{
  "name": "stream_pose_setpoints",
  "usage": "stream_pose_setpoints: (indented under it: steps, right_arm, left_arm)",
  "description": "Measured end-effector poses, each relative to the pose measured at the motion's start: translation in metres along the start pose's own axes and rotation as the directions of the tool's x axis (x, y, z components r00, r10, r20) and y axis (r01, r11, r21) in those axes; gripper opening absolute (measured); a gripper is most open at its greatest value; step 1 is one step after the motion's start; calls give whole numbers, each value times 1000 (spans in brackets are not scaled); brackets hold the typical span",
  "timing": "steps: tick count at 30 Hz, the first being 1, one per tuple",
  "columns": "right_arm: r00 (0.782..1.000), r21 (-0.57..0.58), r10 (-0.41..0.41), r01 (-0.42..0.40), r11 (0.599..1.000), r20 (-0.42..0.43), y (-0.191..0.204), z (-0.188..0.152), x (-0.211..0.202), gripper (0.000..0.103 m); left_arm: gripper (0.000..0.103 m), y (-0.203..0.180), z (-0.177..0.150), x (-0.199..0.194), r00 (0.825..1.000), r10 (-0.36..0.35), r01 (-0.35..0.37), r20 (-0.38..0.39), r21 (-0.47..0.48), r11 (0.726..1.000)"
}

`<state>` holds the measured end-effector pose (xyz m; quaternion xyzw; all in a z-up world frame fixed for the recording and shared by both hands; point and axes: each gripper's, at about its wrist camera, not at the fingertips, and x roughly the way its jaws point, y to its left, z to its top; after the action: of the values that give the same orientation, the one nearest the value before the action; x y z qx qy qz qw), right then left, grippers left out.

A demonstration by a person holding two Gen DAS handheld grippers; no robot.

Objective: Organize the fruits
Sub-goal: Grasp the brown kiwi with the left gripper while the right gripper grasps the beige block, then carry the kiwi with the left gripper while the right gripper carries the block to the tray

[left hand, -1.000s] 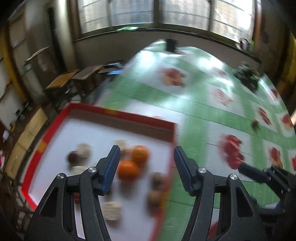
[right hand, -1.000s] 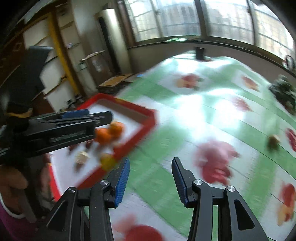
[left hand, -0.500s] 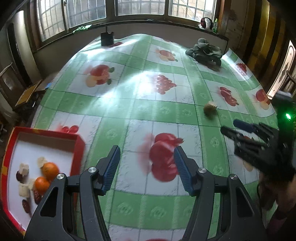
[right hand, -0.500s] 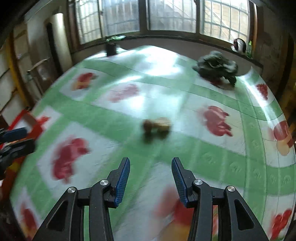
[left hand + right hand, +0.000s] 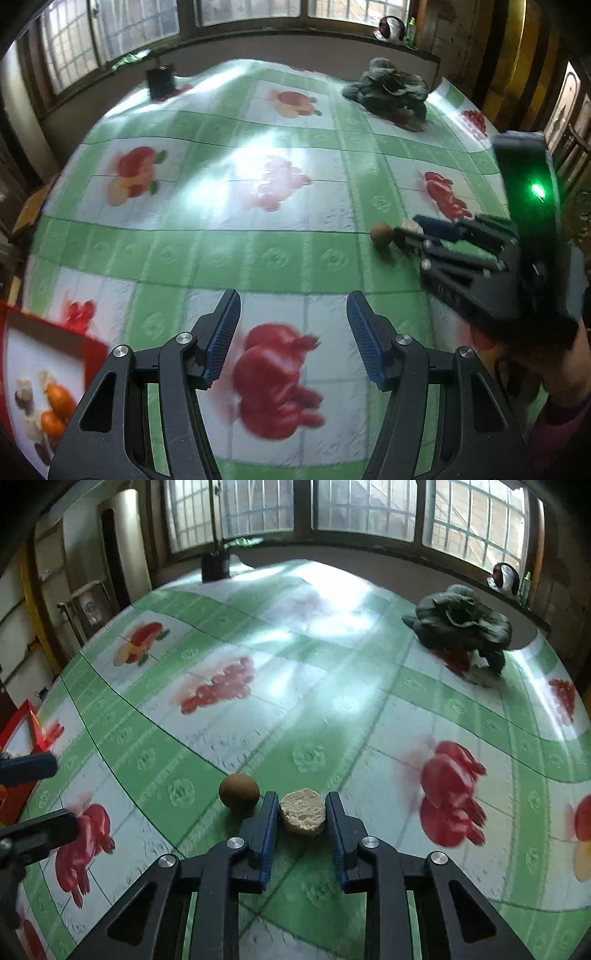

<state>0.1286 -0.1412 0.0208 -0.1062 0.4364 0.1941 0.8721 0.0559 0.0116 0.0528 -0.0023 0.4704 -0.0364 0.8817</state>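
Step in hand: pickup. Right hand-held gripper just closed, pale fruit chunk clamped on worktop, brown round fruit just beside. Left hand-held gripper parted, nothing held. Next: chunk to be lifted clear, carried to red tray, judged.

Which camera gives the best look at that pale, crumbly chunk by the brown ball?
The right wrist view: the pale chunk sits close and sharp in the right hand-held gripper. The left wrist view shows only a blurred sliver.
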Motion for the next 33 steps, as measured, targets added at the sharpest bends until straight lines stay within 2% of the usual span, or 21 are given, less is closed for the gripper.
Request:
stream_pose_setpoints:
  steps: [4, 9, 17, 18, 20, 22, 24, 26, 30, 33]
  right_arm:
    - [998, 21, -61, 61, 998, -22, -10, -15, -14, 25]
    - [997, 92, -67, 71, 993, -38, -30, -31, -24, 25]
    - [998, 124, -54, 57, 991, -30, -41, -39, -30, 25]
    - [998, 123, -53, 56, 991, -29, -41, -39, -30, 25]
    - [998, 125, -47, 50, 991, -29, -42, -39, -30, 25]
    - [999, 131, -43, 46, 990, -27, -42, -39, -30, 25]
    - [999, 126, -47, 51, 991, -27, -41, -39, -30, 25]
    - [998, 124, -49, 52, 991, -27, -40, -39, -30, 25]
    - [999, 132, -38, 41, 990, -25, -42, -39, -30, 25]
    - [1000, 144, -14, 17, 989, -20, -40, -39, -33, 25]
  left_arm:
    - [60, -17, 14, 15, 998, -68, 69, -15, 18, 997]
    - [60, -41, 27, 36, 992, -116, 118, -41, 59, 991]
    - [60, -58, 44, 65, 994, -97, 100, -40, 85, 991]
    - [58, -60, 43, 68, 996, -80, 84, -42, 97, 992]
    - [41, -63, 42, 71, 998, -57, 59, -22, 117, 991]
    - [34, -59, 45, 73, 998, -65, 66, -15, 102, 993]
    - [34, -55, 47, 74, 996, -90, 91, -13, 86, 992]
    - [20, -57, 45, 74, 998, -68, 69, -11, 116, 991]
    - [20, -53, 41, 70, 996, -83, 84, -18, 112, 990]
    - [20, -41, 35, 62, 995, -96, 97, -21, 75, 992]
